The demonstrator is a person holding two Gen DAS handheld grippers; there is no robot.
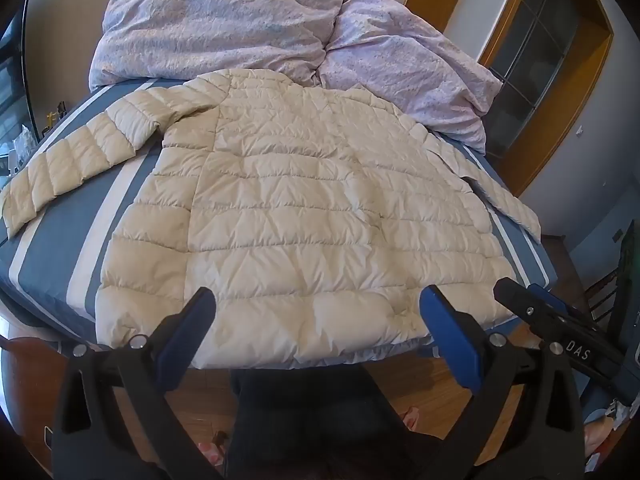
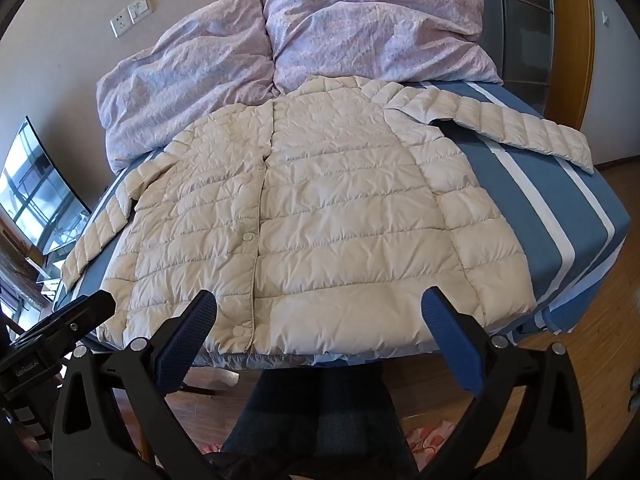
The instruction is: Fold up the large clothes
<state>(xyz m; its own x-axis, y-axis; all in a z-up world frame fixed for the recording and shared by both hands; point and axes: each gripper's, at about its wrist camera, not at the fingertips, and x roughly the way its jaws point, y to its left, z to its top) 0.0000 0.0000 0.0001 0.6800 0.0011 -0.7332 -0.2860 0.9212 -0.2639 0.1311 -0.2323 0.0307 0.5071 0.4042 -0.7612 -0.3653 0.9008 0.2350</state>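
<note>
Left wrist view showed the cream quilted jacket (image 1: 288, 208) spread flat across the middle of the frame on the blue-and-white striped bed (image 1: 52, 264), its hem at the near edge. One sleeve (image 1: 72, 160) stretched toward the left edge of the frame; the other sleeve (image 1: 500, 196), at the right, was foreshortened and hard to follow. The crumpled lilac duvet (image 1: 224, 24) filled the top of the frame, its far edge cut off. The left gripper (image 1: 316, 312) hovered at the bottom centre, jaws wide apart and holding nothing, its body running out of frame. Part of the right gripper (image 1: 560, 320) showed at the lower right.

In the right wrist view the jacket (image 2: 320, 216) again lay mid-frame, snap buttons visible down its front. One sleeve (image 2: 492, 124) lay out toward the upper right on the bed (image 2: 532, 208); the other sleeve (image 2: 100, 236) slipped over the bed's left edge, its cuff hard to make out. The right gripper (image 2: 318, 312), low in the frame, had its jaws wide and empty. The duvet (image 2: 312, 36) lay along the top.
</note>
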